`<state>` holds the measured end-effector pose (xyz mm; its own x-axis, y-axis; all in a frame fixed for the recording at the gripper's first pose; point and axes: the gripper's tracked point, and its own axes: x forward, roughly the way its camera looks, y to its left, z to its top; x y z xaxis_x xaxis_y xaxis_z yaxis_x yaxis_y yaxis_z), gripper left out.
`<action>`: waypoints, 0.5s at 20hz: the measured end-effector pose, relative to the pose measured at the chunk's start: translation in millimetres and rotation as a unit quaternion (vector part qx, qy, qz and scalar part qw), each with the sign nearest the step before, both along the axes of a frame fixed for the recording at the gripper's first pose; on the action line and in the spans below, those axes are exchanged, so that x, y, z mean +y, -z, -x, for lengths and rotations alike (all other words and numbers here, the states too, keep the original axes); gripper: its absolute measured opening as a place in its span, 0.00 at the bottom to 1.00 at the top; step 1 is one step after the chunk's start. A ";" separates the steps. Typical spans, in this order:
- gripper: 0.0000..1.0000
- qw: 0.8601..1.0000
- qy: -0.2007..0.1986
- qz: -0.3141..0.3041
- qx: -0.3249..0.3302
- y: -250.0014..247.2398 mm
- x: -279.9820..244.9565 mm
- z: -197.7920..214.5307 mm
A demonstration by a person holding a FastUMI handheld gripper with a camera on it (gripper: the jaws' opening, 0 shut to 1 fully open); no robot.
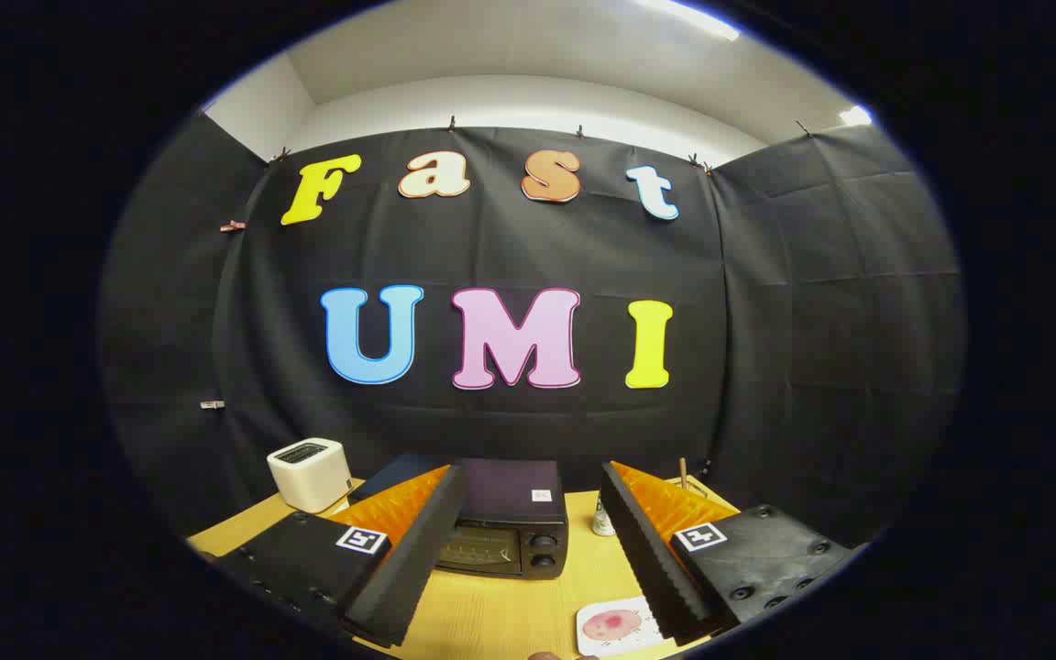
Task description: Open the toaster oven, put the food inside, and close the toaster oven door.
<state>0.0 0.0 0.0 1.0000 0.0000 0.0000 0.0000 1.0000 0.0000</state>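
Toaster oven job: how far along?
Nothing done yet: toaster oven door is shut. In hand: gripper open, holding nothing, oven beyond its fingers. Left: open the door, load the food on the white plate beside one finger, close the door.

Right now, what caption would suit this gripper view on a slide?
Open gripper poised above a wooden table, closed black toaster oven beyond its fingers, food plate beside the right finger.

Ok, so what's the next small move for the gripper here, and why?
Probably ease the open gripper forward and down toward the toaster oven. Its door looks shut, the oven sits beyond the fingers, and the food lies untouched on the table.
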 end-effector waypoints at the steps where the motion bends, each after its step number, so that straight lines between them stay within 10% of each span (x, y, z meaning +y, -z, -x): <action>1: 0.98 1.000 0.001 -0.001 0.002 2.3 -1.0 2.0; 10: 0.98 1.000 0.008 -0.005 0.017 12.2 -2.1 7.9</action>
